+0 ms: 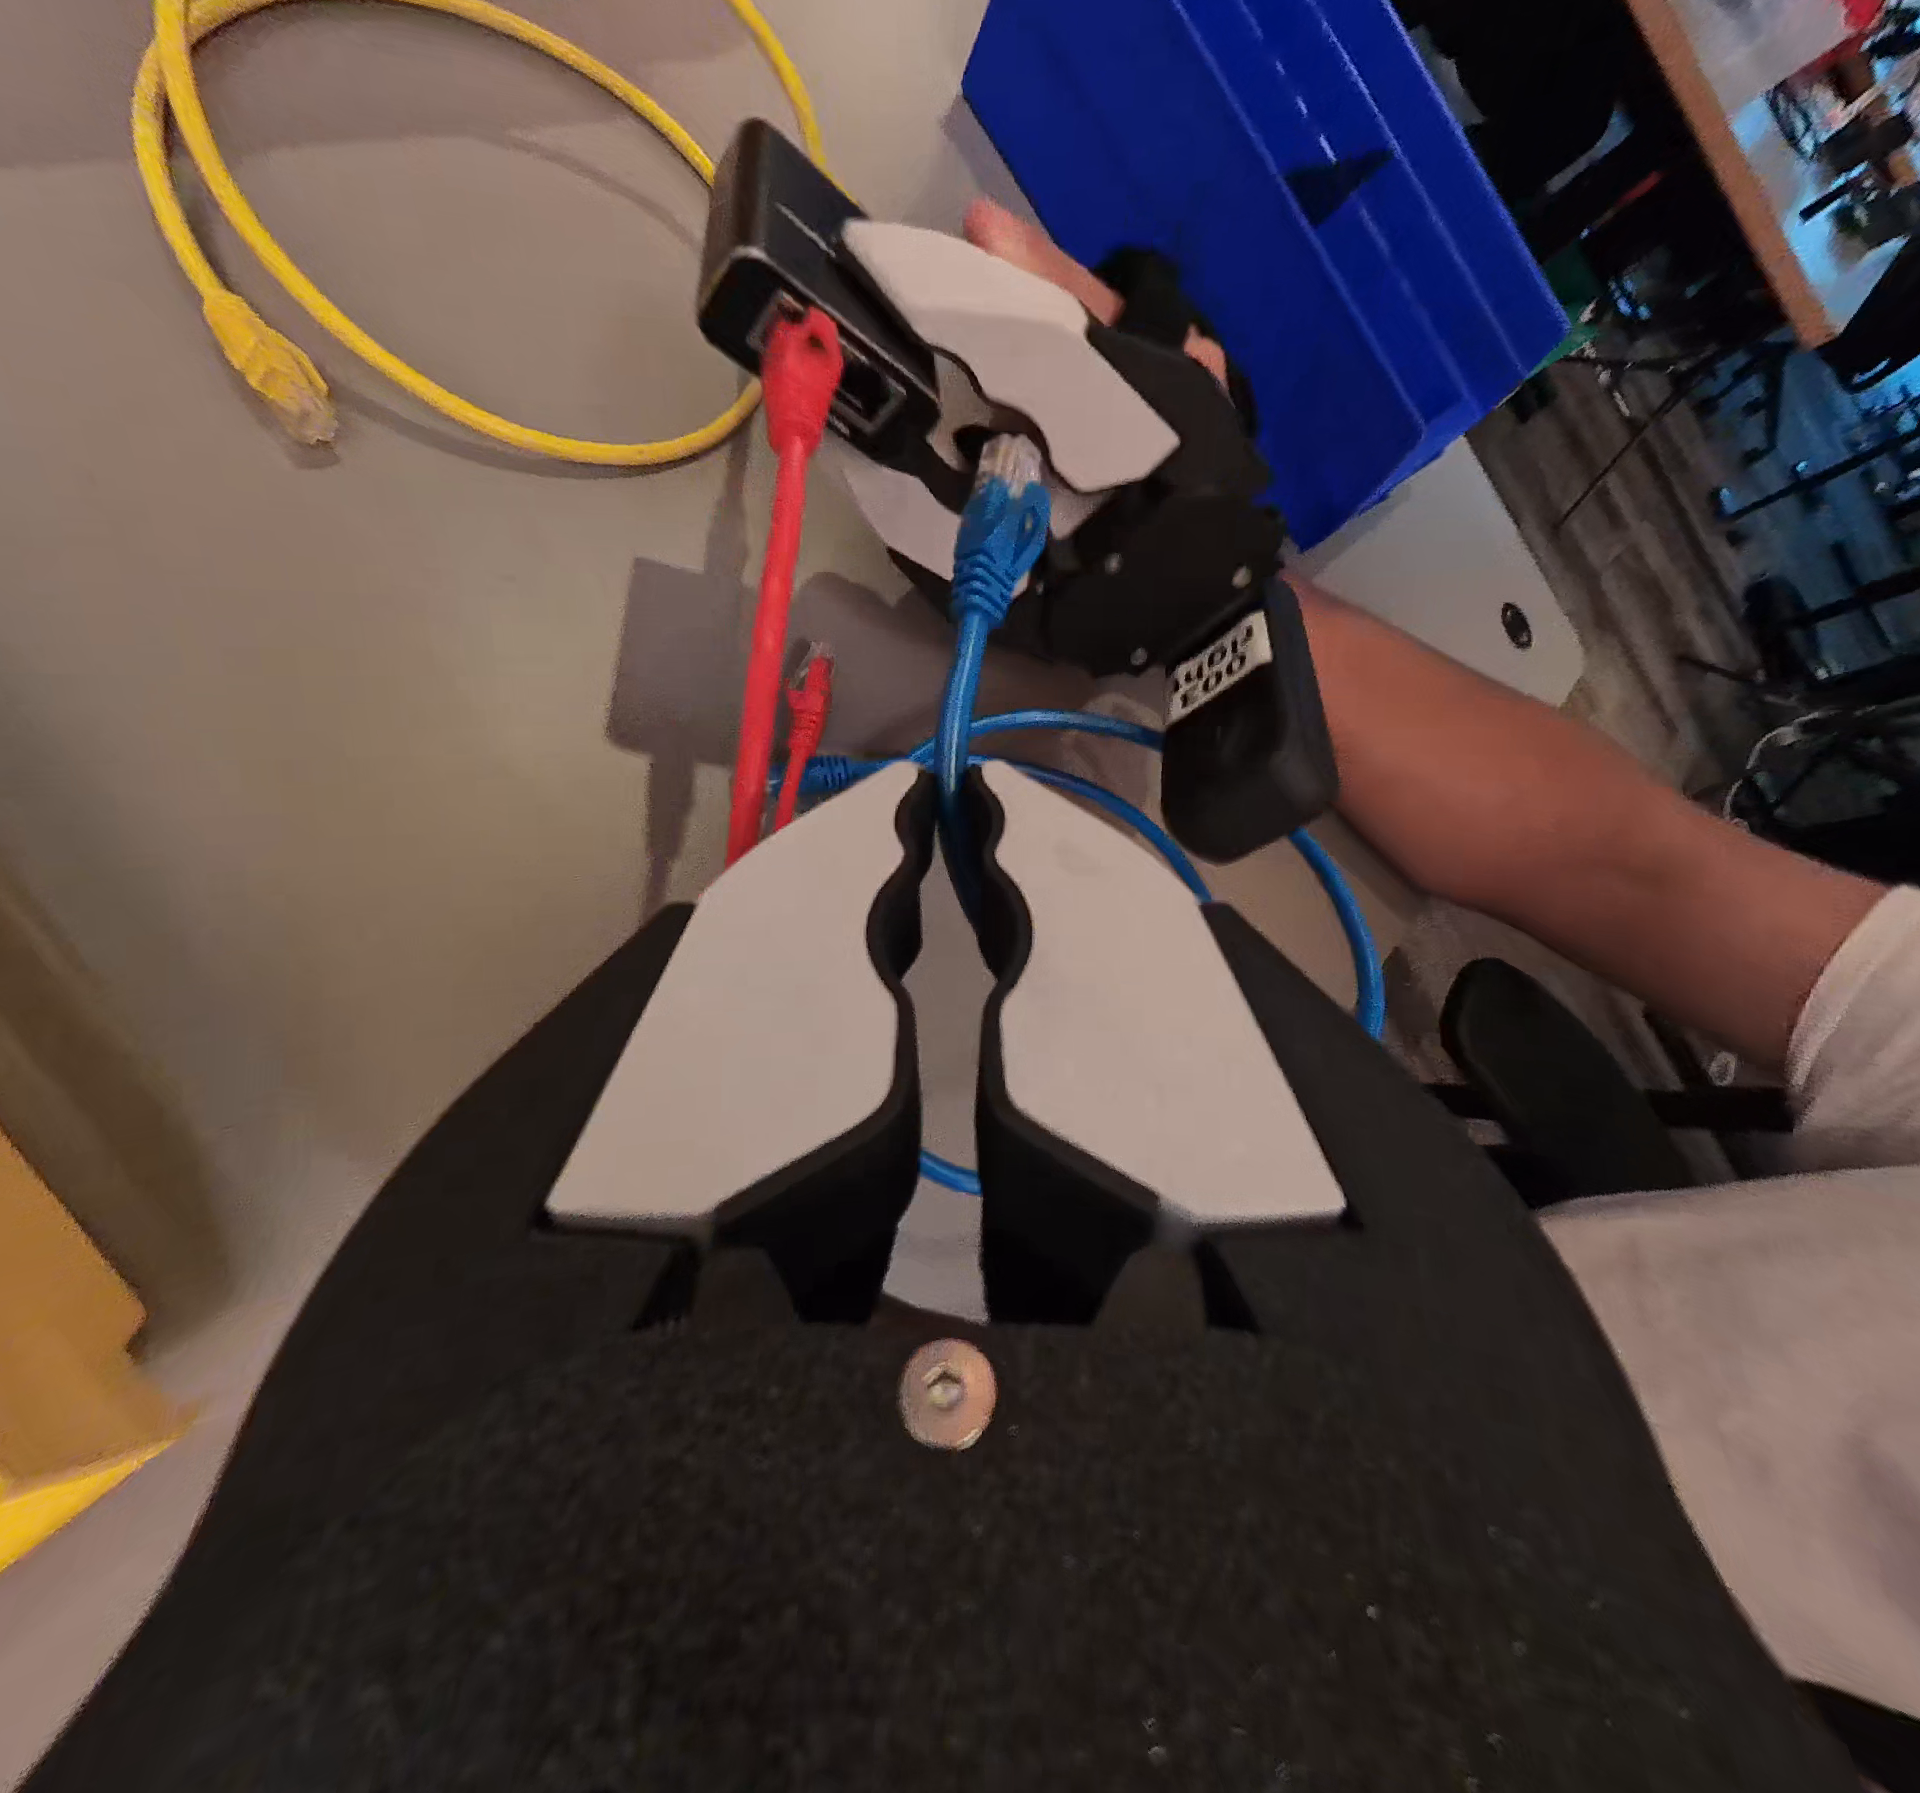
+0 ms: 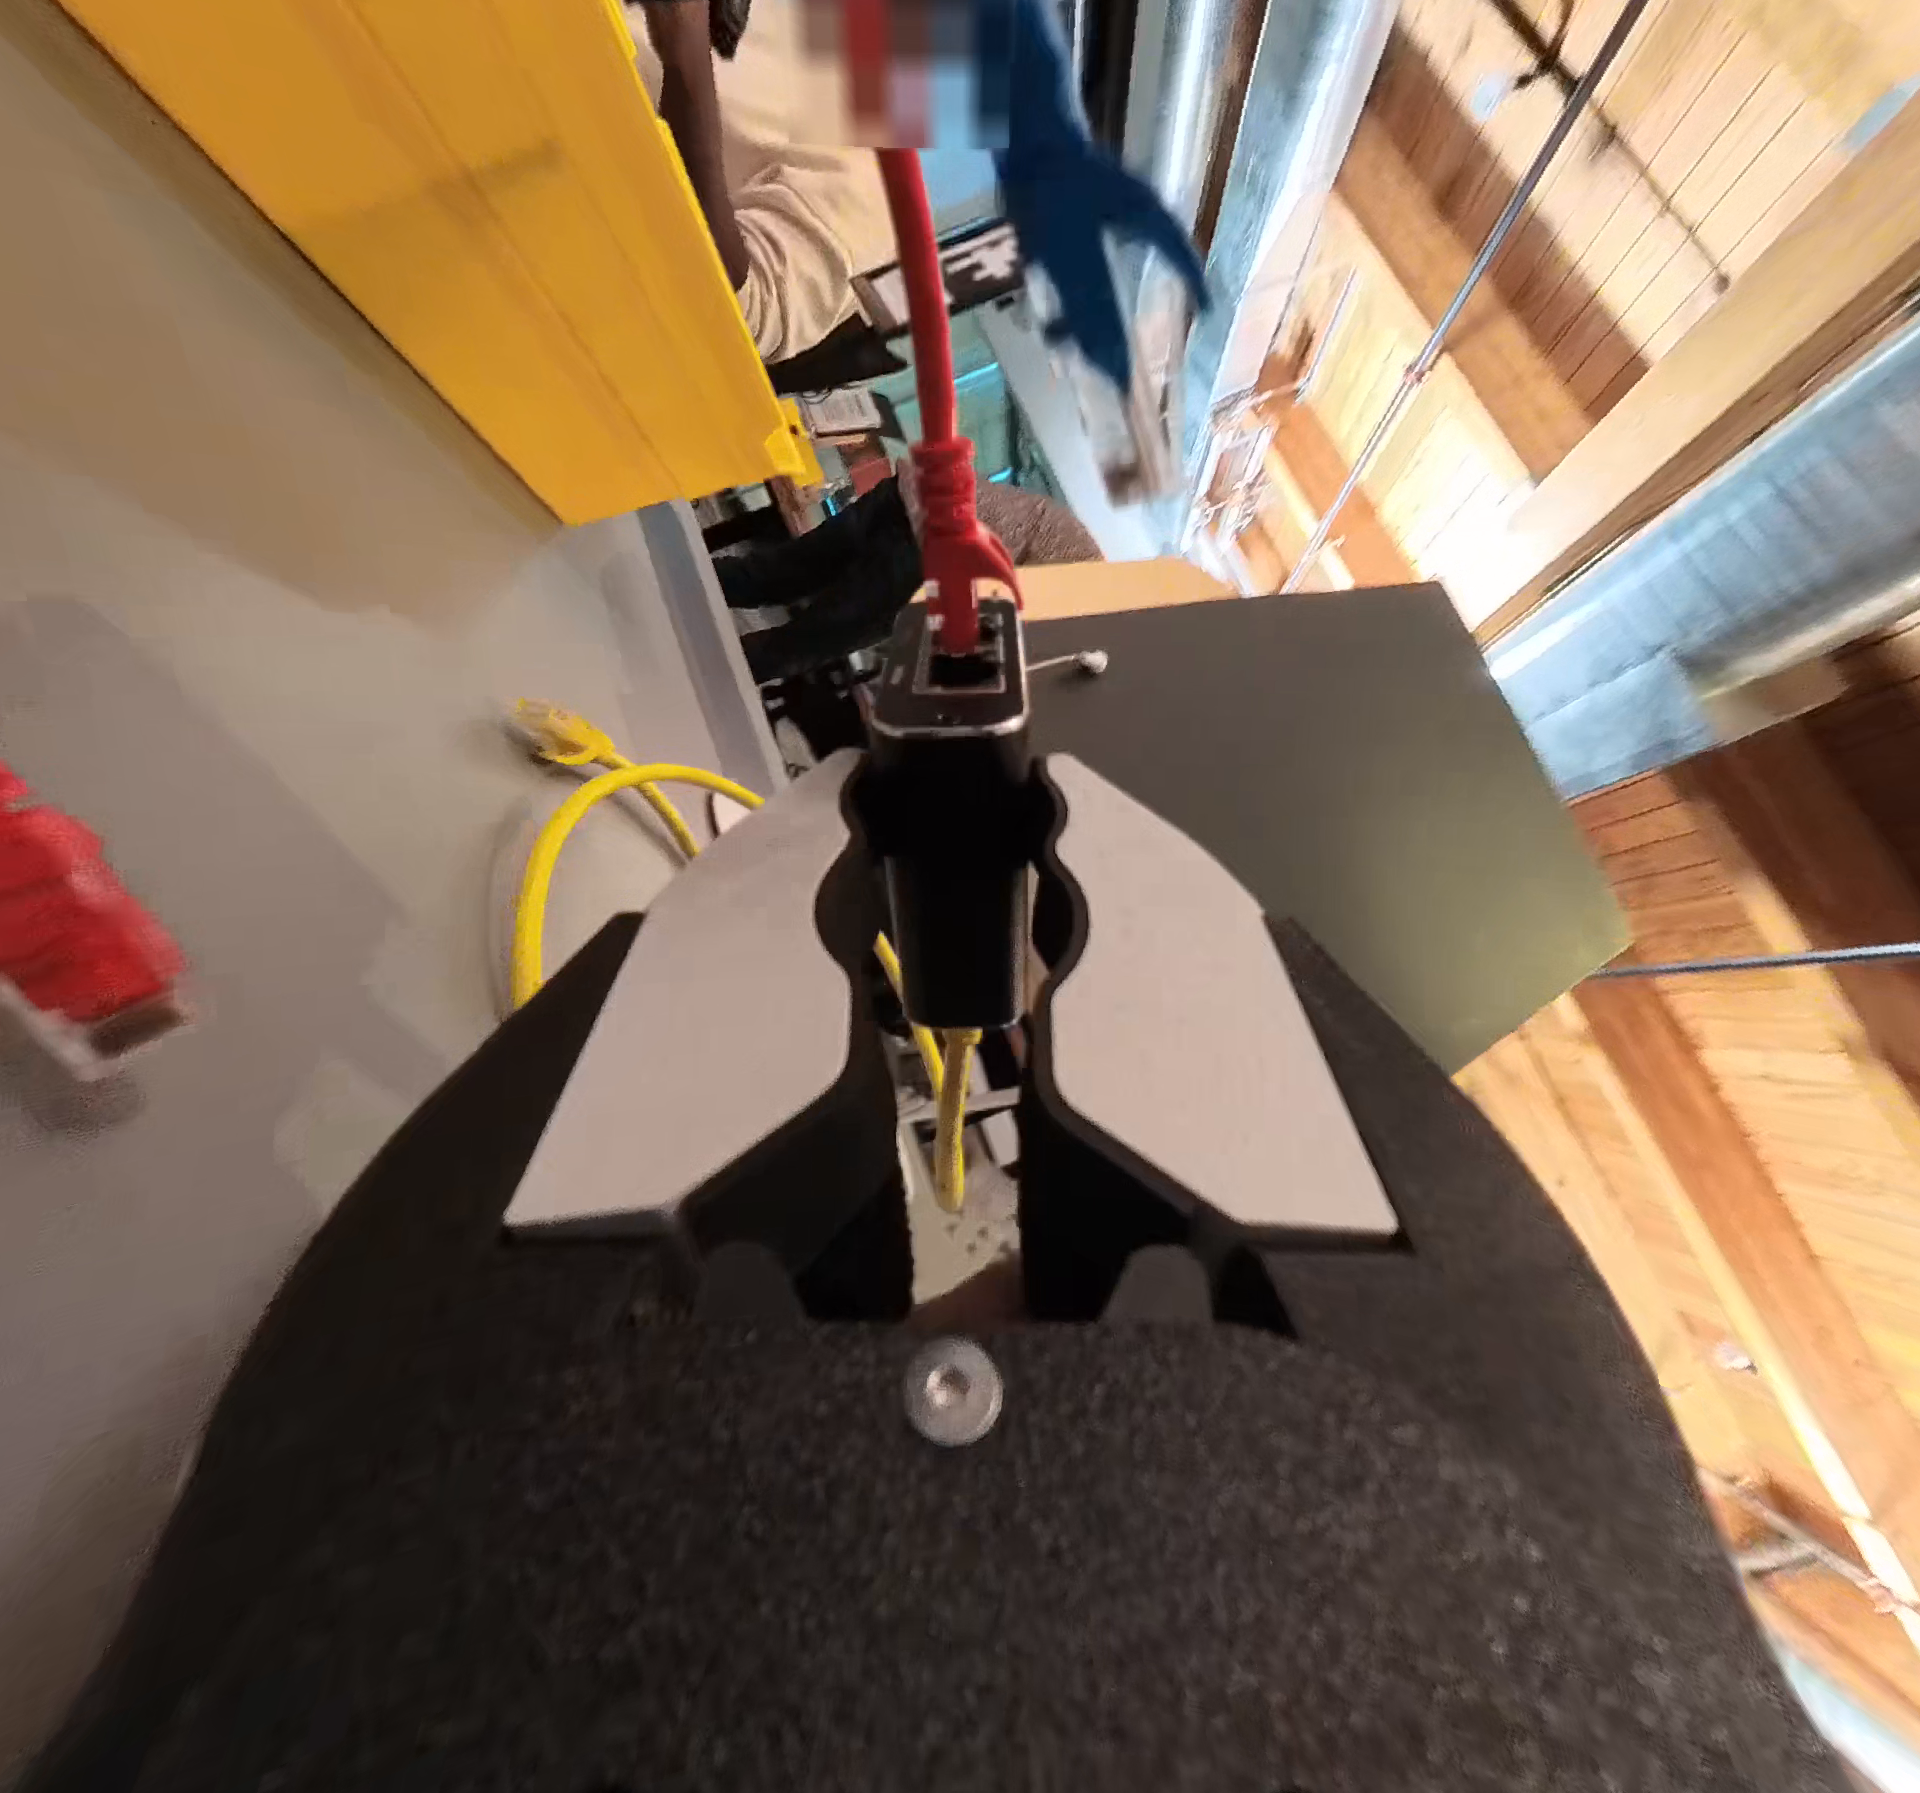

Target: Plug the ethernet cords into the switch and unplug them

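My right gripper (image 2: 951,777) is shut on a black switch (image 2: 956,870) and holds it off the table. A red cord (image 2: 948,538) is plugged into one port; the port beside it (image 2: 961,671) is empty. In the left wrist view the switch (image 1: 790,268) sits between the right gripper's white fingers (image 1: 997,341), with the red plug (image 1: 800,372) in it. My left gripper (image 1: 948,798) is shut on a blue cord (image 1: 961,663) a short way behind its plug (image 1: 1003,517). The plug hangs in the air near the switch, outside the ports. It appears blurred in the right wrist view (image 2: 1112,372).
A yellow cord (image 1: 260,361) lies looped on the grey table (image 1: 416,600), one end behind the switch. The red cord's other plug (image 1: 810,694) lies loose. A blue bin (image 1: 1247,164) stands to the right, a yellow bin (image 2: 468,185) to the left. A person's forearm (image 1: 1507,777) holds the right gripper.
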A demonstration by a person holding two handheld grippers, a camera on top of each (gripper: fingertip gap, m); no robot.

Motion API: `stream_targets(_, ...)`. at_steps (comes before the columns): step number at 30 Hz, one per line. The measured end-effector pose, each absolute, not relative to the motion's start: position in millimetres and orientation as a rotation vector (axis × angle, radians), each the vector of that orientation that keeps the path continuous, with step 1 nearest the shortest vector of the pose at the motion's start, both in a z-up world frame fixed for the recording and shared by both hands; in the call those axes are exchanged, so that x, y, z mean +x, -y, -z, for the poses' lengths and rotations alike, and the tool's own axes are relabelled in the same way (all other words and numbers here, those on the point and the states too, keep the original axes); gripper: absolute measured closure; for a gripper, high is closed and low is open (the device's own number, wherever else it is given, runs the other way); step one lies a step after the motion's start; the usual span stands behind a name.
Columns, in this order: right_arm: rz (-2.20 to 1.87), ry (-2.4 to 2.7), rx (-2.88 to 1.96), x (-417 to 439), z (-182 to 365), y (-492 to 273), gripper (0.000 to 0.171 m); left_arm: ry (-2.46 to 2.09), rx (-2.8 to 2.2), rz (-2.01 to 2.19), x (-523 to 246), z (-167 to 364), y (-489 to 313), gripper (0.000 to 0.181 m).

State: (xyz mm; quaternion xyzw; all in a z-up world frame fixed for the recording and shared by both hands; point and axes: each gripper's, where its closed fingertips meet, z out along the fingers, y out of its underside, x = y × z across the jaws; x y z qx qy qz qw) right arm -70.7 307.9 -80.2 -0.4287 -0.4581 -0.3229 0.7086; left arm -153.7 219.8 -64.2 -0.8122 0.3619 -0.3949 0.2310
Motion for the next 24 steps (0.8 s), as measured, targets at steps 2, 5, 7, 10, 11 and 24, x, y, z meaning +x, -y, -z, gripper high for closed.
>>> stream_targets(2,0.732,1.031,-0.914,-75.5,78.6,-302.5,0.145,-0.947,-2.254,1.103,-152.6,64.8,-225.3,0.177)
stream_targets(5,0.722,1.030,-0.901,-81.1,77.4,-300.4,0.145,-0.877,-2.293,1.132,-154.7,71.4,-230.3,0.177)
stream_targets(7,0.721,1.043,-0.893,-84.3,79.1,-299.9,0.145,-0.830,-2.310,1.144,-157.6,75.5,-233.3,0.177)
stream_targets(10,0.721,1.056,-0.873,-88.7,79.6,-297.6,0.145,-0.788,-2.321,1.154,-160.2,80.1,-236.1,0.177)
stream_targets(11,0.721,1.057,-0.871,-89.9,79.6,-297.1,0.145,-0.785,-2.326,1.147,-160.5,82.0,-236.5,0.177)
stream_targets(24,0.733,1.088,-0.846,-93.8,83.1,-296.3,0.145,-0.929,-2.366,1.026,-160.9,93.5,-239.6,0.177)
